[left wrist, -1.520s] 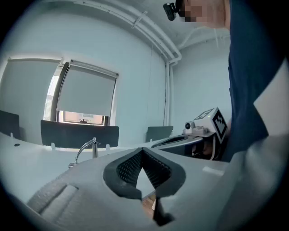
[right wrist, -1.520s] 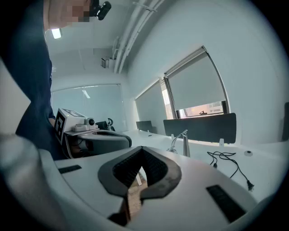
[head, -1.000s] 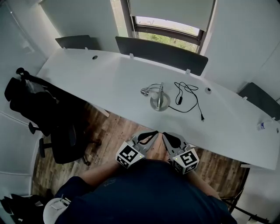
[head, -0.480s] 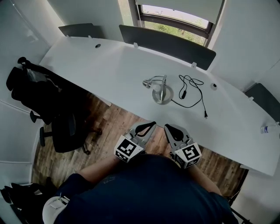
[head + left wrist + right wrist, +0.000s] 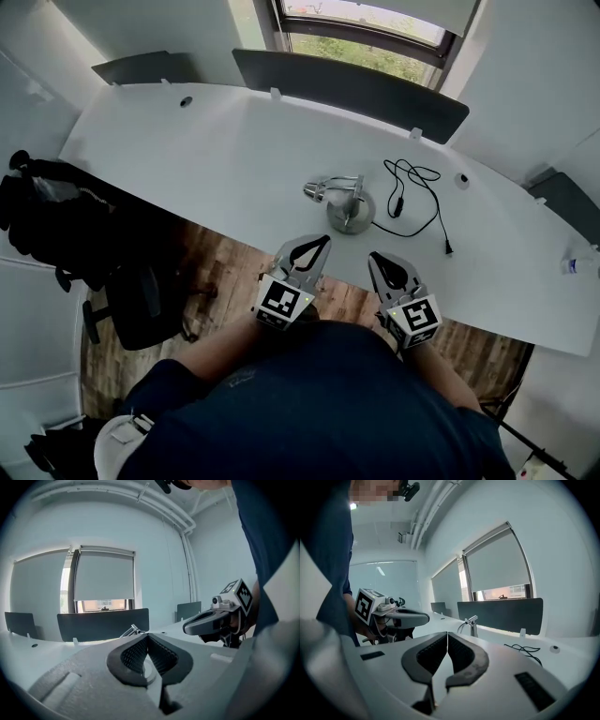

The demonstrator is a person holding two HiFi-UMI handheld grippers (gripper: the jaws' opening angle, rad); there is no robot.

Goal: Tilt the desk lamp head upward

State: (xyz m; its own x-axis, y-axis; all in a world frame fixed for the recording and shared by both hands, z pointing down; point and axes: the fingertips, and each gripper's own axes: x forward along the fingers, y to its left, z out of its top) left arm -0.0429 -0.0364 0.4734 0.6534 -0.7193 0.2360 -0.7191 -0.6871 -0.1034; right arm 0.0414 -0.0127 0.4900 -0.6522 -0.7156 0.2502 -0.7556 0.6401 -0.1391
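A small silver desk lamp (image 5: 345,201) stands on the white desk (image 5: 225,159), on a round base with its head (image 5: 313,193) reaching left. Its black cord (image 5: 412,197) trails off to the right. The lamp also peeks over the jaws in the left gripper view (image 5: 132,630), and it stands further off in the right gripper view (image 5: 469,623). My left gripper (image 5: 322,243) hovers at the desk's near edge just below the lamp, shut and empty. My right gripper (image 5: 378,260) is beside it, a little further right, also shut with nothing in it.
Dark divider panels (image 5: 347,84) line the desk's far edge under a window. A black office chair with a coat (image 5: 84,244) stands on the wood floor at the left. A small bottle (image 5: 574,265) sits at the desk's right end.
Both grippers have moved forward from in front of my body to the desk's near edge, closer to the lamp. Both stay shut.
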